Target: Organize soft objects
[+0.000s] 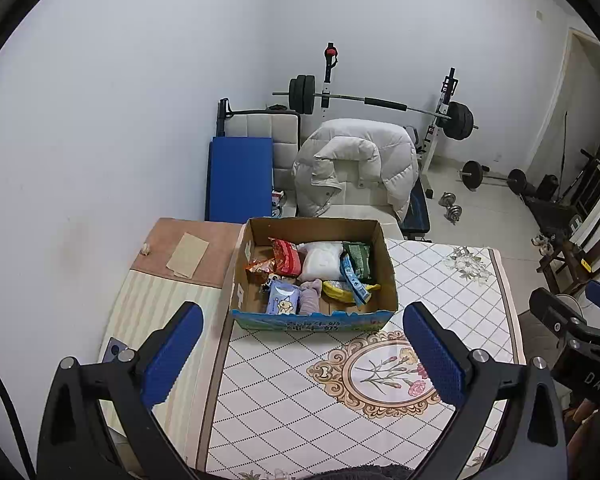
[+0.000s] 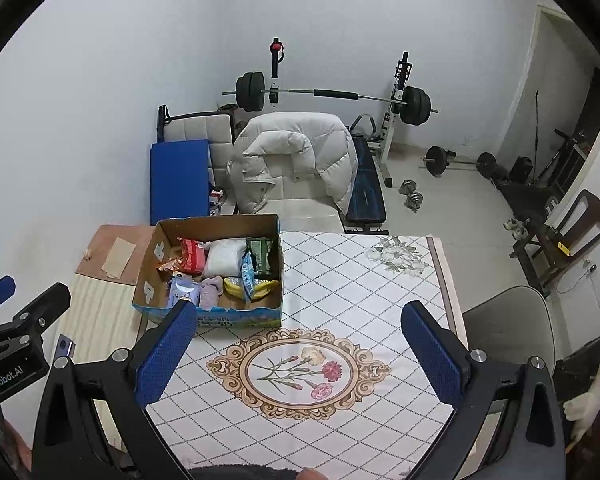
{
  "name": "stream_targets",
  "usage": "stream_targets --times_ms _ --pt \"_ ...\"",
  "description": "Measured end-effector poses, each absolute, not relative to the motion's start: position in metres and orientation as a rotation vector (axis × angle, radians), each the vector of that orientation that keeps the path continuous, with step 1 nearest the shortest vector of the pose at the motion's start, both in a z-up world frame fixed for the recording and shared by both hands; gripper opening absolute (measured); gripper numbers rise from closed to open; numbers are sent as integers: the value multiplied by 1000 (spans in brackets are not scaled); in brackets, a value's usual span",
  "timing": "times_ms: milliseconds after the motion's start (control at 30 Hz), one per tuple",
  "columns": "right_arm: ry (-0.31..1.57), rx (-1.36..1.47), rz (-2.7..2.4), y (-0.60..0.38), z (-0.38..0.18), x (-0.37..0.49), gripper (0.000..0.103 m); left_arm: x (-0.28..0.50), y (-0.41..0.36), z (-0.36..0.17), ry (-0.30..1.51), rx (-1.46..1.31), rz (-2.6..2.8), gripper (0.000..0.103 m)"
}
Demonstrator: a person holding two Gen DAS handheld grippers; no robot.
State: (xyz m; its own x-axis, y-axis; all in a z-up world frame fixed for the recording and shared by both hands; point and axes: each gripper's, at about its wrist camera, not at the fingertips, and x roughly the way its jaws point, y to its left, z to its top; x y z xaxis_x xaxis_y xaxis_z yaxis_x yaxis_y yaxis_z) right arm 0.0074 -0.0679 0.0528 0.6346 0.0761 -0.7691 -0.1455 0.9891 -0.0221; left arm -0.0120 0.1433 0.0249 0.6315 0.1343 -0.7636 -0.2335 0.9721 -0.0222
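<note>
Your left gripper point(image 1: 302, 354) hangs low over the patterned tablecloth point(image 1: 440, 280), fingers spread wide with nothing between them. Your right gripper point(image 2: 298, 354) hangs the same way, also spread and empty. Straight ahead of the left one stands the cardboard box point(image 1: 314, 318), and the soft objects lie inside it: a purple cloth roll point(image 1: 310, 296), a white pouch point(image 1: 320, 260), snack packets. For the right gripper the box lies ahead and to the left. So I judge your left hand is better lined up to reach in.
</note>
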Motion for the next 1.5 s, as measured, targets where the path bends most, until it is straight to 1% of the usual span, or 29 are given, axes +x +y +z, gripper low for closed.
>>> stream_targets --times_ms 1500 --pt "850 -101 135 -73 54 -2 103 -21 143 19 870 -110 206 103"
